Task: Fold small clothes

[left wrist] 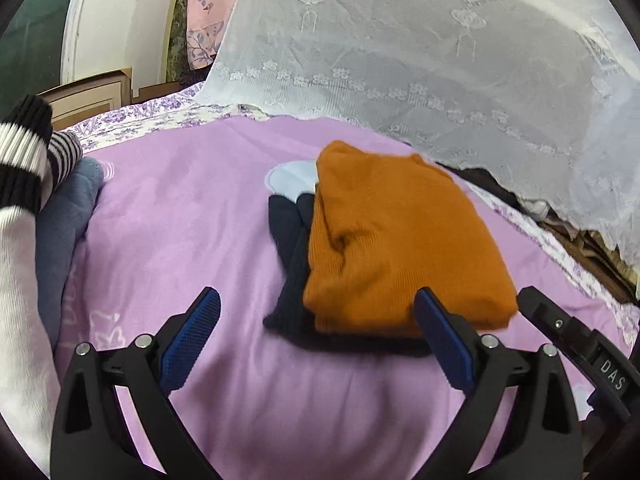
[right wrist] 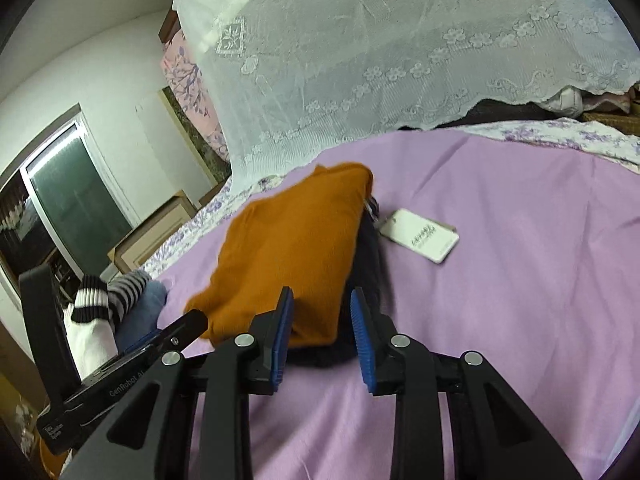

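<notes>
Orange top (left wrist: 396, 240), folded into a thick block, lies right of centre in the left wrist view, on a dark garment (left wrist: 290, 252) that pokes out along its left edge and under its near edge. Both rest on a lilac sheet (left wrist: 180, 216) that fills the middle and bottom of the frame. The left gripper (left wrist: 316, 312) stands wide at the bottom, nothing between its blue pads (left wrist: 192, 332); the right-hand pad overlaps the top's near edge in the frame, but I cannot tell whether it touches. At the far left a pile of clothes shows: a black-and-white striped piece (left wrist: 28, 152) over a grey-blue one (left wrist: 68, 216). A white lace net (left wrist: 440, 48) hangs across the upper right, and a black gripper part (left wrist: 568, 332) enters at lower right. In the right wrist view the top (right wrist: 292, 252) sits at centre, reaching down to the tool, with the dark garment (right wrist: 368, 256) showing along its right side. The right gripper (right wrist: 322, 320) is set narrow, its pads (right wrist: 285, 320) on either side of the near edge of the two garments; whether they pinch the cloth I cannot tell. A white tag (right wrist: 420, 236) lies on the sheet (right wrist: 500, 220) just right of the garments. The striped pile (right wrist: 104, 300) is at lower left beside the left gripper's black body (right wrist: 120, 376), and the lace net (right wrist: 400, 60) covers the top of the frame.
</notes>
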Available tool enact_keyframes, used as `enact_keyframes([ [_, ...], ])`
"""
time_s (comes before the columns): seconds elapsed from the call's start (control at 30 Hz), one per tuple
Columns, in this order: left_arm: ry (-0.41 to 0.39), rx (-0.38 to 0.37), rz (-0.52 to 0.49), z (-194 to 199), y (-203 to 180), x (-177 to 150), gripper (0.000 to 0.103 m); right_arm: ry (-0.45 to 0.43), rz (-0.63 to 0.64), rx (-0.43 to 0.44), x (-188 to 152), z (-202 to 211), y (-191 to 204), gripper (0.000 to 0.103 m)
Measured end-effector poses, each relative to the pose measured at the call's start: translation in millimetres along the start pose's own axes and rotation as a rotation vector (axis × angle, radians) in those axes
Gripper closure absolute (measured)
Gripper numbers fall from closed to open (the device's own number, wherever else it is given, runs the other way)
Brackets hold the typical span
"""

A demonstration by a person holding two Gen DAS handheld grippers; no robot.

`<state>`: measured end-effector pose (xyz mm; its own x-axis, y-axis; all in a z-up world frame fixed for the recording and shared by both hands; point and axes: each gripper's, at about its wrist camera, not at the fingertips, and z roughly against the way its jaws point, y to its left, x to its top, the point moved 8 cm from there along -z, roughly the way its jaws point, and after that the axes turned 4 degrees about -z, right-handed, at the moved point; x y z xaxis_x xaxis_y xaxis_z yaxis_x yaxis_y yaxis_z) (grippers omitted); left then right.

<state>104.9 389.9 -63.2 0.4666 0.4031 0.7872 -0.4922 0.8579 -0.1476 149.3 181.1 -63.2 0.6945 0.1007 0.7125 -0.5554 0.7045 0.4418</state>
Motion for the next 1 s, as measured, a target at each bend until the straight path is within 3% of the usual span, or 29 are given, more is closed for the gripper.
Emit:
enact_keyframes([
  [0.2,0.023,0.045,-0.050,8,-8,-23,0.008,0.032,0.017,-0.018,-21,4,-5,0.071],
  [0.57,-0.036,0.105,-0.048,54,-9,-54,0.008,0.060,0.176,-0.082,-61,20,9,0.059],
  [0.7,-0.051,0.116,-0.039,71,-9,-63,0.005,0.054,0.209,-0.085,-70,40,14,0.057],
  [1.0,-0.086,0.140,-0.040,128,-8,-80,0.005,0.035,0.252,-0.098,-77,97,27,0.039],
])
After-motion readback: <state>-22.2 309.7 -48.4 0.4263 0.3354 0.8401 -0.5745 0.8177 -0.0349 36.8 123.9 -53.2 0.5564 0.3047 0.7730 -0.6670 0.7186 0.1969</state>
